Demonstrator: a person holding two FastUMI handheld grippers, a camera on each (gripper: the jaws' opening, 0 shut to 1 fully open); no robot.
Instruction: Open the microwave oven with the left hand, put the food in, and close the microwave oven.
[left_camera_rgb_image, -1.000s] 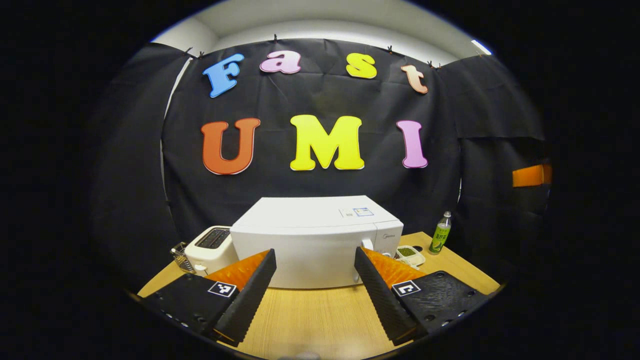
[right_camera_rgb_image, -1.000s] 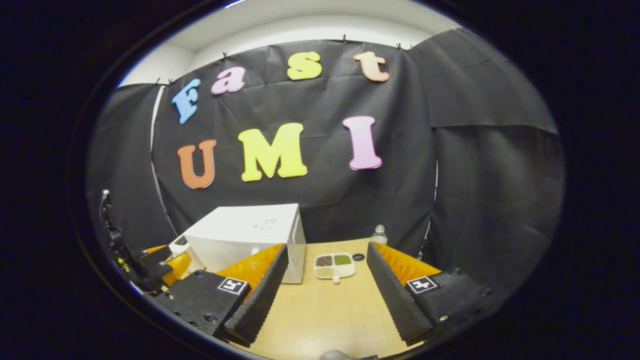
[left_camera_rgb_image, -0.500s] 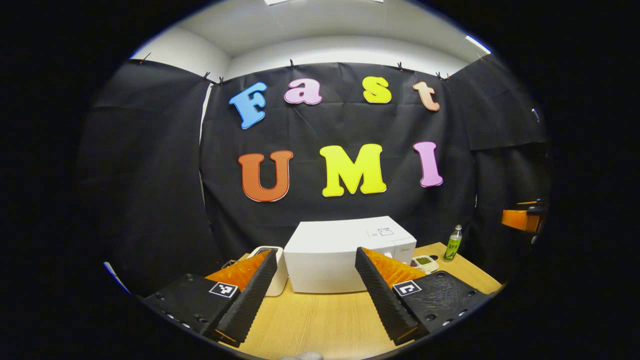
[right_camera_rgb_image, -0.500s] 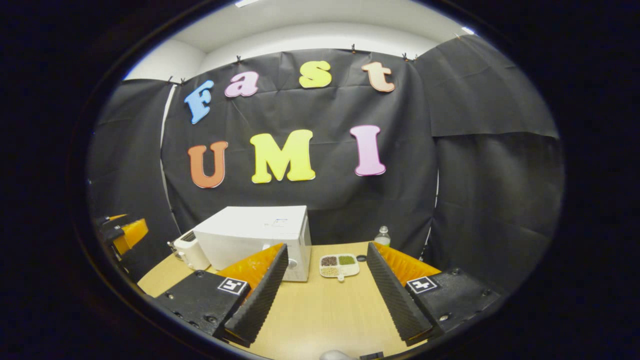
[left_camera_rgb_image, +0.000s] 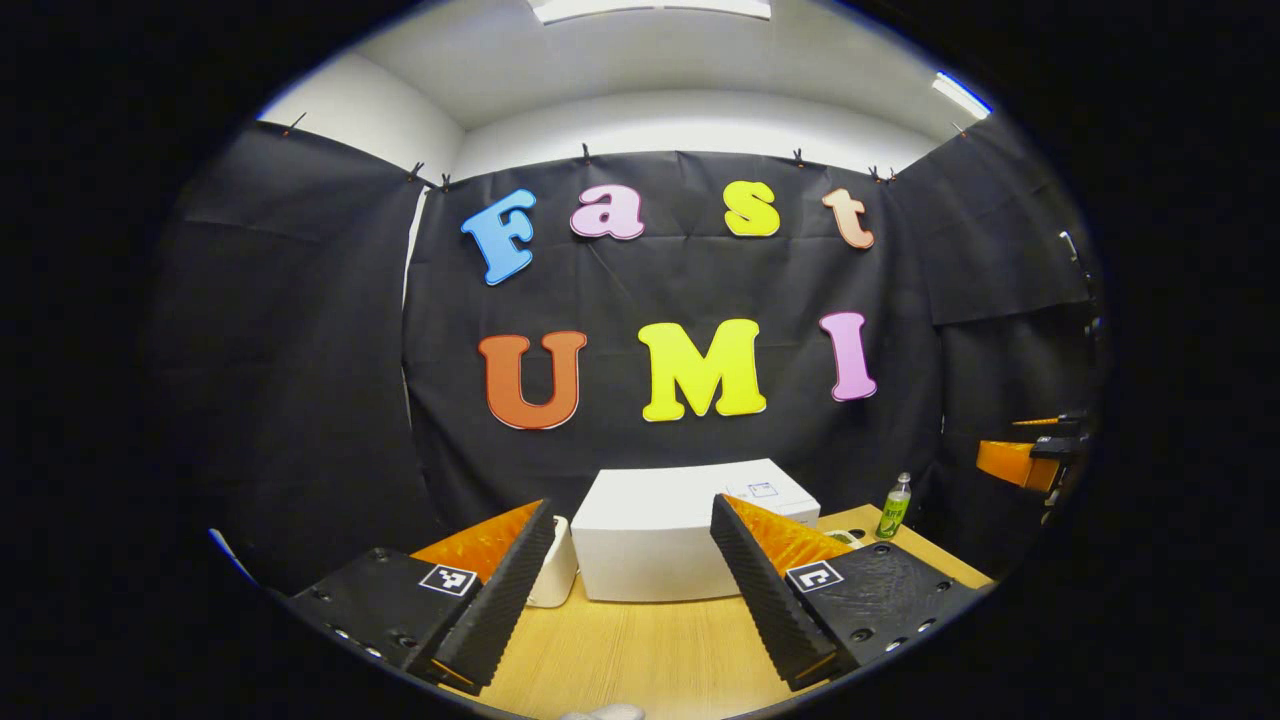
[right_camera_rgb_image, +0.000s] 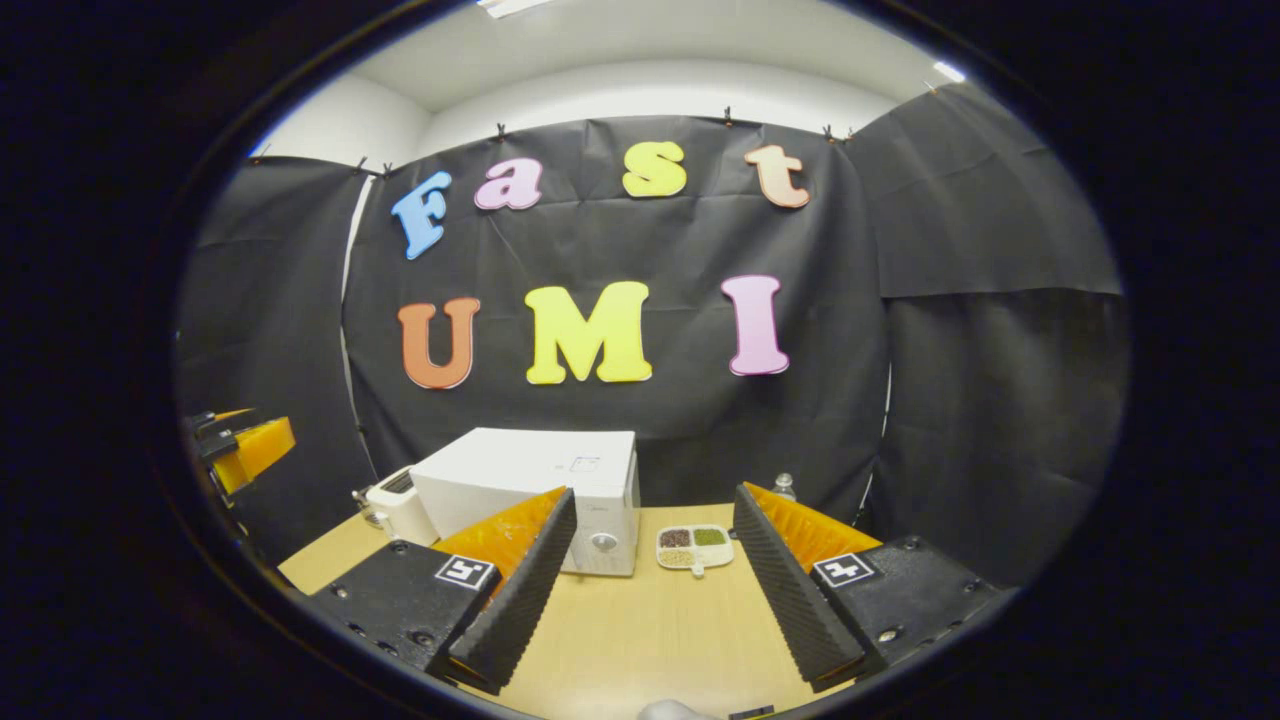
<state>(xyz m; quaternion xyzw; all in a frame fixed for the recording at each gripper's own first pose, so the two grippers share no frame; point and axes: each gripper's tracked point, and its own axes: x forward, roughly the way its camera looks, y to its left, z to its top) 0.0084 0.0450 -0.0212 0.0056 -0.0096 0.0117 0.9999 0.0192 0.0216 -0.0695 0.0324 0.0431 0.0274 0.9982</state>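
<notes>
A white microwave (left_camera_rgb_image: 650, 545) stands with its door closed at the back of the wooden table (left_camera_rgb_image: 640, 650). My left gripper (left_camera_rgb_image: 630, 508) is open and empty, well short of its front. In the right gripper view the microwave (right_camera_rgb_image: 540, 480) stands left of centre, and a white divided tray of food (right_camera_rgb_image: 694, 545) lies just right of it. My right gripper (right_camera_rgb_image: 655, 495) is open and empty, some way in front of the tray. The right gripper (left_camera_rgb_image: 1020, 460) shows at the far right of the left gripper view, and the left gripper (right_camera_rgb_image: 245, 445) at the far left of the right gripper view.
A white toaster (right_camera_rgb_image: 395, 500) stands against the microwave's left side. A green bottle (left_camera_rgb_image: 893, 506) stands near the table's back right corner, behind the tray. Bare wooden tabletop (right_camera_rgb_image: 640, 640) lies between both grippers and the microwave.
Both grippers have drawn back from the microwave and tipped upward, so it looks smaller and lower in both views. Both stay open and empty. Nothing on the table has moved.
</notes>
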